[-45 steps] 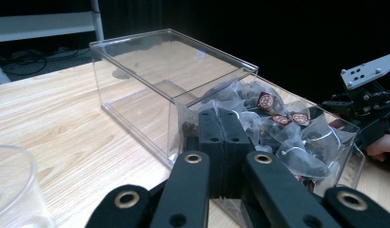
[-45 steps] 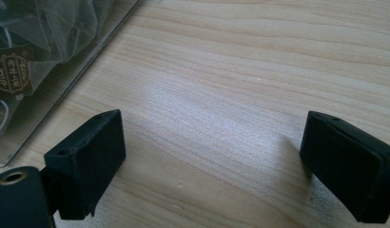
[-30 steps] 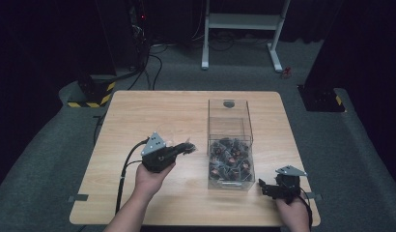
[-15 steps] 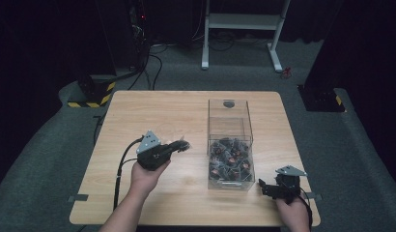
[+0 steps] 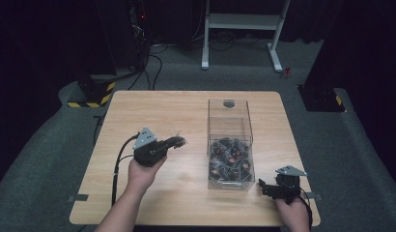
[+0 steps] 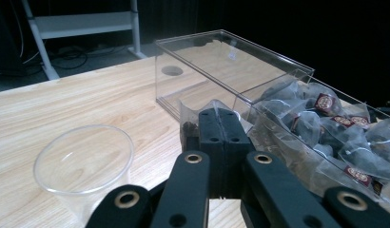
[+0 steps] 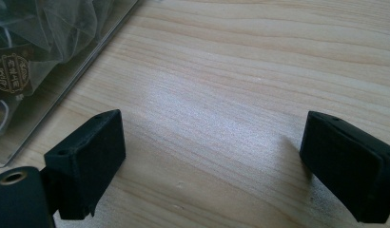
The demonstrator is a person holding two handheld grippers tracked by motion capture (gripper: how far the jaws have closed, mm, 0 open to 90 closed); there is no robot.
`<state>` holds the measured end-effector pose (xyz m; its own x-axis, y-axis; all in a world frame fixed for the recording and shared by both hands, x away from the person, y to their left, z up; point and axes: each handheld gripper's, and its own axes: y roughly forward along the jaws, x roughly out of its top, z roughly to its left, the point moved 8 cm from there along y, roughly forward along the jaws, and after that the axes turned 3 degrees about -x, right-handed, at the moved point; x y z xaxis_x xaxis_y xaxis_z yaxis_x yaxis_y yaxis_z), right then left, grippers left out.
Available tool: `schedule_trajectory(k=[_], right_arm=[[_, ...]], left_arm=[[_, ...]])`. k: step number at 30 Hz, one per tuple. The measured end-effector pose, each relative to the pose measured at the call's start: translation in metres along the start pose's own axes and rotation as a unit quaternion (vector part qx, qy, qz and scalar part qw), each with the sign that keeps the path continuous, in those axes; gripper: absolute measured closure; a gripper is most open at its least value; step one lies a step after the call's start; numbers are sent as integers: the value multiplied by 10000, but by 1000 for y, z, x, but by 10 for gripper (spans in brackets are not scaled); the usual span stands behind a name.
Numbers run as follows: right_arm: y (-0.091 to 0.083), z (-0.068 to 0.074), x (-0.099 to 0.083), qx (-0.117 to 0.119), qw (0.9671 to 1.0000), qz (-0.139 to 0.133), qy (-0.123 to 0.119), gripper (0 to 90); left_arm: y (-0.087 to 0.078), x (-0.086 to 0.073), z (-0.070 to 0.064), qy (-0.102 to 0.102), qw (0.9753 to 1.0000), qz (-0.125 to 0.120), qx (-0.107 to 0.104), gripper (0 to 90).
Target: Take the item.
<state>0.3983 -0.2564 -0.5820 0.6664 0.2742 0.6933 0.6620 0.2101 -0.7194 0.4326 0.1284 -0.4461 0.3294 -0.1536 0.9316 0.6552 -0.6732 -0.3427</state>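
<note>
Above the bench [image 5: 186, 111]: a tea bag [image 6: 195, 116] is pinched in the clenched fingers [image 6: 231, 142] of the left gripper [image 5: 179, 141], between the clear plastic cup [image 6: 83, 161] and the clear box [image 5: 230, 145].
Right gripper [image 7: 212, 156]: fingers released, parked low beside the box, nothing held.
Risk, grip: only an edge of the sachet appears caught, so it could slip free in transit.
Risk, cup: being light and unsteadied, it could be tipped if nudged.
Risk, release: a drop outside the rim is possible.

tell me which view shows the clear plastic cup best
The left gripper view: the clear plastic cup stands upright on the table, close beside the left gripper. In the high view it is too faint to make out.
</note>
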Motion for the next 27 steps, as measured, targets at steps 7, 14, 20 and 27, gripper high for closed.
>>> schedule_trajectory(k=[7, 14, 20, 27], right_arm=[[0, 0, 0, 0, 10000, -3, -7, 78], [0, 0, 0, -1, 10000, -4, -8, 78], [0, 0, 0, 0, 10000, -1, -1, 78], [0, 0, 0, 1, 10000, 0, 1, 78]], left_arm=[[-1, 3, 13, -94, 9999, -16, 110, 900], [-3, 2, 30, -214, 9995, -47, 236, 900], [-3, 8, 40, -209, 9991, -18, 364, 900], [-1, 15, 52, -158, 9987, 33, 487, 900]])
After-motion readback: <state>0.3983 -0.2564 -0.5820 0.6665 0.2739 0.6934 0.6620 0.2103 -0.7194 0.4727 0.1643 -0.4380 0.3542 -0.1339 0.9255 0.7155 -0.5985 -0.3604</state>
